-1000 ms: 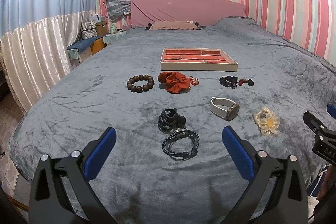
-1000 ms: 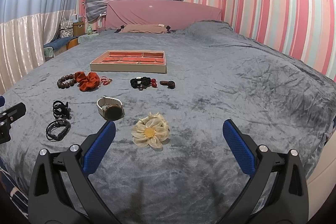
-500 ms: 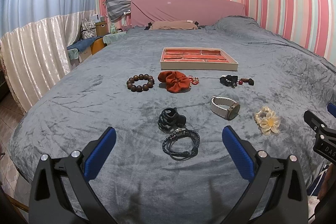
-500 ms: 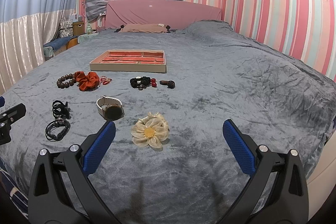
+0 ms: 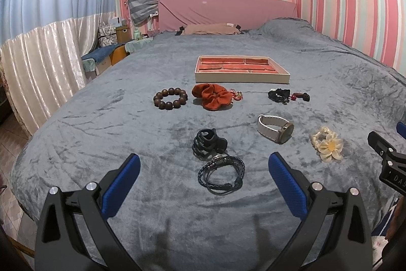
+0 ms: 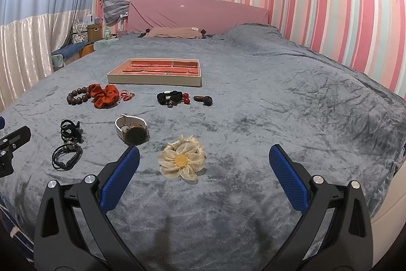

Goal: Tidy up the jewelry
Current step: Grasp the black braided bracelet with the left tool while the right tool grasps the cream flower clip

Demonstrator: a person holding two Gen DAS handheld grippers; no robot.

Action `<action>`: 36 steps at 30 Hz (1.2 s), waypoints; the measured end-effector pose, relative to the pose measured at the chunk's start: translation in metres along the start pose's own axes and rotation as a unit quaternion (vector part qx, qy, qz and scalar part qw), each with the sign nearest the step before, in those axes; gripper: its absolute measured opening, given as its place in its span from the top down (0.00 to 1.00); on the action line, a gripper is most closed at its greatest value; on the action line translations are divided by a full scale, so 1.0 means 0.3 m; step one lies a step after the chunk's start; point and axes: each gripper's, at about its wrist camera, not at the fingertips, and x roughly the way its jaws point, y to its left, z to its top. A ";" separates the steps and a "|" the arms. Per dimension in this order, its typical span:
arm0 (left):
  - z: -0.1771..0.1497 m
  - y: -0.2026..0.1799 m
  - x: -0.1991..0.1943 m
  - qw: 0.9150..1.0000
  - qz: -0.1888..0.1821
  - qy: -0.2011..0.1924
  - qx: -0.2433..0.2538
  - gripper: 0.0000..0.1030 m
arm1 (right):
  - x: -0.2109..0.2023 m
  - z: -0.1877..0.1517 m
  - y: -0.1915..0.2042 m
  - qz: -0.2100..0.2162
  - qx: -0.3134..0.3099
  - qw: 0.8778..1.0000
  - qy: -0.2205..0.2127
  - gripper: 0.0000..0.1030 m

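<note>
A cream tray with red compartments (image 5: 242, 78) (image 6: 154, 80) sits far on the grey bed. In front of it lie a wooden bead bracelet (image 5: 170, 98) (image 6: 77, 95), an orange scrunchie (image 5: 213, 99) (image 6: 105, 95), a black hair tie with red beads (image 5: 281, 95) (image 6: 172, 98), a white watch (image 5: 275, 128) (image 6: 132, 130), a black claw clip (image 5: 209, 144) (image 6: 69, 131), a black cord bracelet (image 5: 222, 174) (image 6: 66, 156) and a cream flower clip (image 5: 327, 146) (image 6: 182, 160). My left gripper (image 5: 203, 177) is open just before the cord bracelet. My right gripper (image 6: 204, 169) is open around the flower clip's near side.
A pink headboard (image 5: 225, 9) and a beige pillow (image 5: 210, 28) stand at the far end. Boxes and a side table (image 5: 111, 42) are beyond the bed's left edge. A striped wall runs along the right. The bed's near edge lies under both grippers.
</note>
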 end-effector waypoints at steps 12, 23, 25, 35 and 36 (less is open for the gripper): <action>-0.034 0.004 0.153 0.999 0.004 0.036 0.020 0.04 | 0.168 -0.004 -0.013 -0.018 0.006 0.999 0.029 0.04; -0.050 0.029 0.313 0.996 -0.013 0.089 0.013 0.04 | 0.339 0.000 -0.048 -0.015 0.006 0.998 0.063 0.04; -0.052 0.037 0.331 0.995 -0.021 0.098 0.006 0.04 | 0.367 0.002 -0.051 -0.014 0.004 0.997 0.071 0.04; -0.060 0.044 0.395 0.993 -0.031 0.115 0.018 0.23 | 0.491 -0.025 -0.044 0.006 0.014 0.993 0.120 0.11; -0.063 0.041 0.413 0.991 -0.030 0.125 0.023 0.29 | 0.498 -0.028 -0.042 0.007 0.015 0.992 0.123 0.13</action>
